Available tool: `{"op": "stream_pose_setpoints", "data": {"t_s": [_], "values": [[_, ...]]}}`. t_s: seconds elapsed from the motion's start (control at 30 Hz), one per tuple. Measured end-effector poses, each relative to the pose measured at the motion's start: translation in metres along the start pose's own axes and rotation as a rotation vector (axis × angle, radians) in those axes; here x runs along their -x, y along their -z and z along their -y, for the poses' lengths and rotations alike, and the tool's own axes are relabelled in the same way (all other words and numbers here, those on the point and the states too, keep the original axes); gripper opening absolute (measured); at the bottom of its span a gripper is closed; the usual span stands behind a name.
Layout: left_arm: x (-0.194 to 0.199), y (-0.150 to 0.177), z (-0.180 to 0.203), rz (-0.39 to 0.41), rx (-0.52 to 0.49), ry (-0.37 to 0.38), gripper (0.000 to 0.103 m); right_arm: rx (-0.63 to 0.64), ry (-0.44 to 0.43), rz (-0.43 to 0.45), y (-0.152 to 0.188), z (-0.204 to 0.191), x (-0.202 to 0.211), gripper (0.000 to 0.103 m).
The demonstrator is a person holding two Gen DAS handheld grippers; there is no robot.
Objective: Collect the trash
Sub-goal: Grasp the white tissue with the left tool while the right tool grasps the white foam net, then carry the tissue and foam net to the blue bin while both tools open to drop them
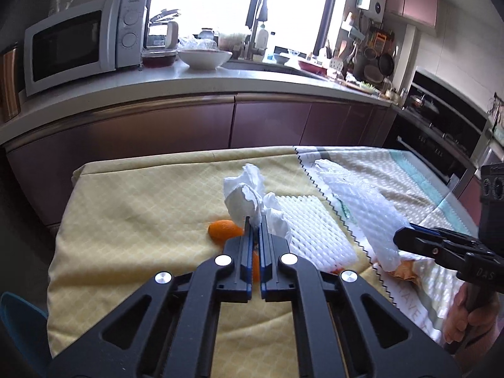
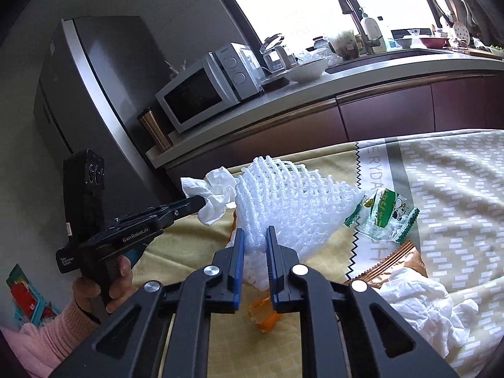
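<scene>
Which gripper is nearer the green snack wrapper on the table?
Right. The right gripper, shut on the white foam net, sits just beside the green snack wrapper. The left gripper, clamped on a crumpled tissue, is farther off, beyond the net.

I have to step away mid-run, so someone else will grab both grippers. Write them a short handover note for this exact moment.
Left gripper: shut on the crumpled white paper tissue, lifted off the table.
Right gripper: shut on a white foam mesh fruit sleeve, also lifted.
Still on the yellow patterned tablecloth: a second white foam mesh sleeve, orange peel pieces, a green-and-clear plastic wrapper, a brown snack packet, another crumpled white tissue.
Done: two pieces picked up.
Left: bin both, then clear the rest. No bin shows in either view.
</scene>
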State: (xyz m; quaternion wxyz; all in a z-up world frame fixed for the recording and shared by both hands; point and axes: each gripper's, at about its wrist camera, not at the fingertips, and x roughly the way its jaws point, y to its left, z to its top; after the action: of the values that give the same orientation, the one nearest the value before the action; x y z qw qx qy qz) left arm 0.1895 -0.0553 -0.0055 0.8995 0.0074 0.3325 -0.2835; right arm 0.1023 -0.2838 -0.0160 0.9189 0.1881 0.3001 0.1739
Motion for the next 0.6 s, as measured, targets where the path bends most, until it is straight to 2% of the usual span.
{"op": "stream_pose_setpoints", "data": {"t_s": [0.23,0.6], "values": [[0.051,0.015,-0.019,0.054,0.059,0.021,0.003,0.026,-0.058,-0.008,0.003,-0.017,0.001,0.012],[0.117,0.065,-0.056,0.086,0.152,-0.050,0.003,0.126,-0.191,-0.087,0.018,-0.075,-0.019,0.012]]}}
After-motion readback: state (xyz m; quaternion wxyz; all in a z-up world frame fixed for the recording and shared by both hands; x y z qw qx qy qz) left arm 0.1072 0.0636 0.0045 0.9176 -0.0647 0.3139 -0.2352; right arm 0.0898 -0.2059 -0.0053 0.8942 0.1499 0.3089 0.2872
